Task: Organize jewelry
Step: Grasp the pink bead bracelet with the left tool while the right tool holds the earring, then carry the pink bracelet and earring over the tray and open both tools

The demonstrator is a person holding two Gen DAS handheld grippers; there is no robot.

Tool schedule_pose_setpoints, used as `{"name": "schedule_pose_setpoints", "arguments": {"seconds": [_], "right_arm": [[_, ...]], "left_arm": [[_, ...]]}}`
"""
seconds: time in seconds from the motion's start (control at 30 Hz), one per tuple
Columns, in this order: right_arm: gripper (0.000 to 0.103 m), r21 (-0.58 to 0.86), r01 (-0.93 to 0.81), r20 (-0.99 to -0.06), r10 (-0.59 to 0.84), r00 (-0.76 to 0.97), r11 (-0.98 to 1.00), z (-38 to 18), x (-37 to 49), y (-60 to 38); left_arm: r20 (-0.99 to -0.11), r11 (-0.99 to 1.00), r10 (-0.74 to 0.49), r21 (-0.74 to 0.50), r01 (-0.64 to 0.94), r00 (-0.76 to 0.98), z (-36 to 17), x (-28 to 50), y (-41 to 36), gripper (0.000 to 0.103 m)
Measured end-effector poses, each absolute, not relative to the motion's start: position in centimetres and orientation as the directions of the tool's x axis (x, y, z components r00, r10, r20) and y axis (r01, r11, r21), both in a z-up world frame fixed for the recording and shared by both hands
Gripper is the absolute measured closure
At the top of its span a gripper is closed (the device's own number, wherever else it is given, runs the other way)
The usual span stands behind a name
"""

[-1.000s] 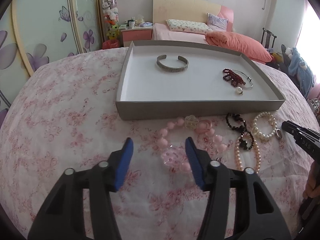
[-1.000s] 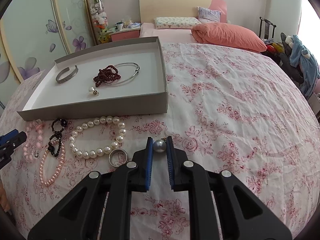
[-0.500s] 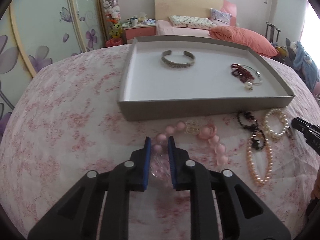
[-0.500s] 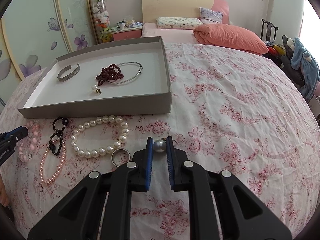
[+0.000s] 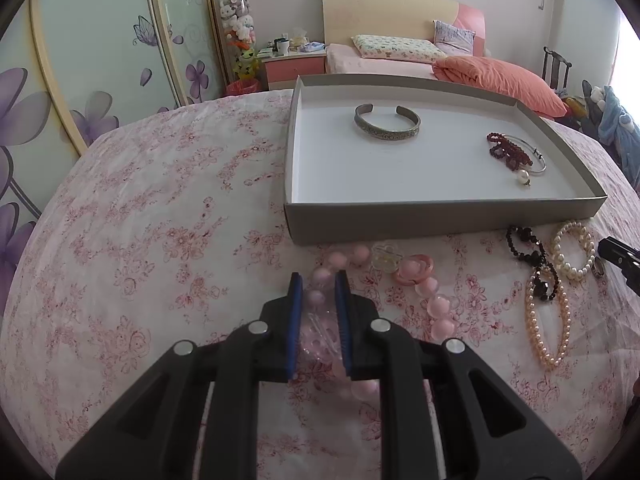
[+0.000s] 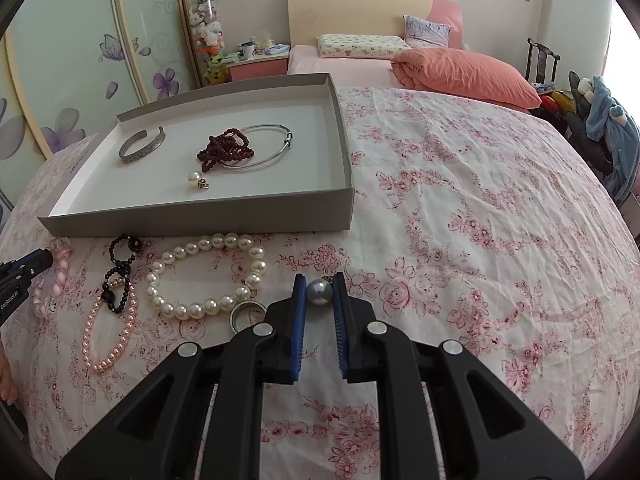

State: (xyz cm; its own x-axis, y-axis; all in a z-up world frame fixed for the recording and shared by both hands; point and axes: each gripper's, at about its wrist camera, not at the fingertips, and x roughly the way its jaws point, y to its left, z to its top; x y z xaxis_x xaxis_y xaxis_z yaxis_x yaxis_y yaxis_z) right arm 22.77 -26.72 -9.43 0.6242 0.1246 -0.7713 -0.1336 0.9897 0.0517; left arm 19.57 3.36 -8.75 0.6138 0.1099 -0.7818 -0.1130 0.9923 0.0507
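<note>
The tray (image 6: 200, 216) sits on the bed (image 6: 480, 200). In it, the cuff bracelet (image 6: 143, 146) lies left of the bead strand (image 6: 224, 150), which overlaps the bangle (image 6: 276, 148). In front of the tray lie the pearl bracelet (image 6: 208, 272), a ring (image 6: 245, 316) touching it, and further left the small-bead bracelets (image 6: 108, 320).
</note>
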Motion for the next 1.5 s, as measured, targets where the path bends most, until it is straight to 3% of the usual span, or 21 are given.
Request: {"name": "schedule_pose_setpoints", "arguments": {"seconds": [0.67,1.5], "right_arm": [[0.089,0.073,-0.127,-0.751,0.138,0.645,0.989,-9.0,22.4,-27.0],[0.089,0.063,-0.274,-0.414,0.275,0.868,0.960,0.4,15.9,-23.1]], "left_arm": [[-0.774,0.995,0.081,0.021,-0.101,0.629,-8.5,19.2,3.5,0.089],[-0.541,0.993,-0.071,-0.119,0.007,0.838,0.5,13.7,1.8,0.089]]}}
